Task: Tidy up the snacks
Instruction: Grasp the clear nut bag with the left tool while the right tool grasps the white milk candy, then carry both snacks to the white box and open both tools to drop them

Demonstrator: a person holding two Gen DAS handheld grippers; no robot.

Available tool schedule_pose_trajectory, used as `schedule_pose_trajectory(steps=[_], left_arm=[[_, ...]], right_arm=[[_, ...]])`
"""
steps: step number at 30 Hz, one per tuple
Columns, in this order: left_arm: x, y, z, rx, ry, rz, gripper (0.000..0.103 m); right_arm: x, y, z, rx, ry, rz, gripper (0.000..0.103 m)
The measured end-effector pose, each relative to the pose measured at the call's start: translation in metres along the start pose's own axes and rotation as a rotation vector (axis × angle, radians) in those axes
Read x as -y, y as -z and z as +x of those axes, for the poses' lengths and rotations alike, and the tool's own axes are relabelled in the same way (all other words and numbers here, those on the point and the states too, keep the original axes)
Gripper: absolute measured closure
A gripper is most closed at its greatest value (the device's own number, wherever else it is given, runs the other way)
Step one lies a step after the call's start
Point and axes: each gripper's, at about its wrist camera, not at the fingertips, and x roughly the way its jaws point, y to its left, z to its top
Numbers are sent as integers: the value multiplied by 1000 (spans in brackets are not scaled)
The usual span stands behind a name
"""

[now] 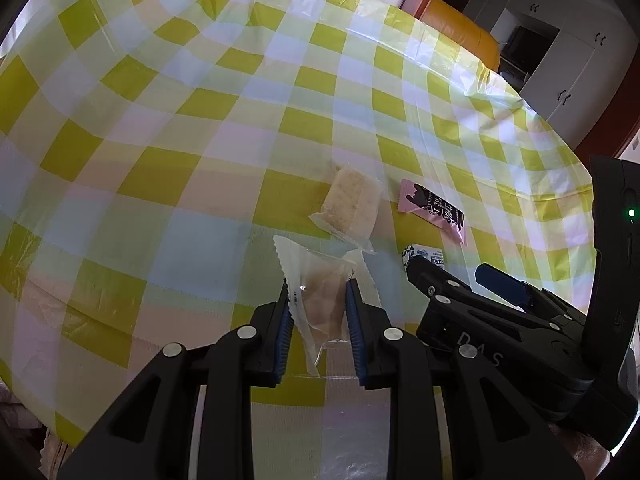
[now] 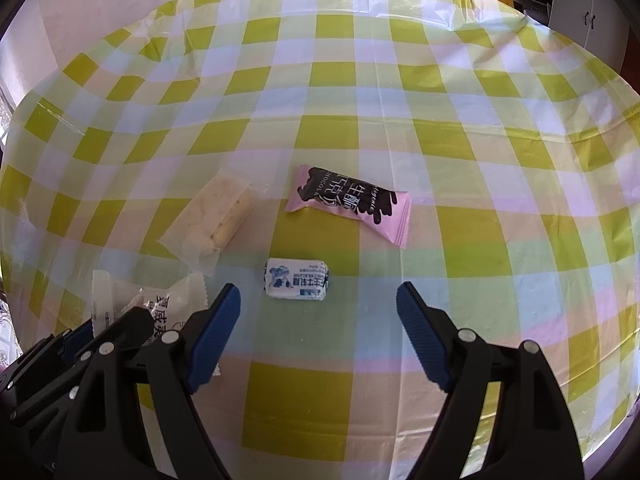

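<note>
My left gripper (image 1: pixel 317 286) is shut on a clear-wrapped pastry (image 1: pixel 320 304), low over the table; the pastry also shows in the right wrist view (image 2: pixel 168 308). Just beyond it lies a clear-wrapped pale cake bar (image 1: pixel 350 206) (image 2: pixel 216 216). A pink snack packet with black print (image 1: pixel 436 210) (image 2: pixel 352 202) lies to the right. A small white-and-blue candy (image 2: pixel 296 285) (image 1: pixel 424 258) lies just ahead of my right gripper (image 2: pixel 318 304), which is open and empty. The right gripper also shows in the left wrist view (image 1: pixel 448 276).
The table wears a yellow, white and green checked plastic cloth (image 1: pixel 160 140) (image 2: pixel 440 120). An orange chair (image 1: pixel 464 36) stands past the far edge, with white cabinets (image 1: pixel 568 68) behind it. A pale wall (image 2: pixel 80 12) lies at the far left.
</note>
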Motion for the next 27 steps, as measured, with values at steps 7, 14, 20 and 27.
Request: schedule_pose_trajectory(steps=[7, 14, 20, 27], left_arm=[[1, 2, -2, 1, 2, 7, 78], [5, 2, -4, 9, -9, 22, 78], [17, 4, -11, 21, -12, 55, 78], [41, 9, -26, 42, 3, 102, 78]], right_arm=[[-2, -3, 14, -20, 11, 1, 44], [0, -1, 10, -17, 8, -1, 68], [11, 8, -8, -5, 16, 17, 69], [35, 22, -38, 15, 17, 58, 69]])
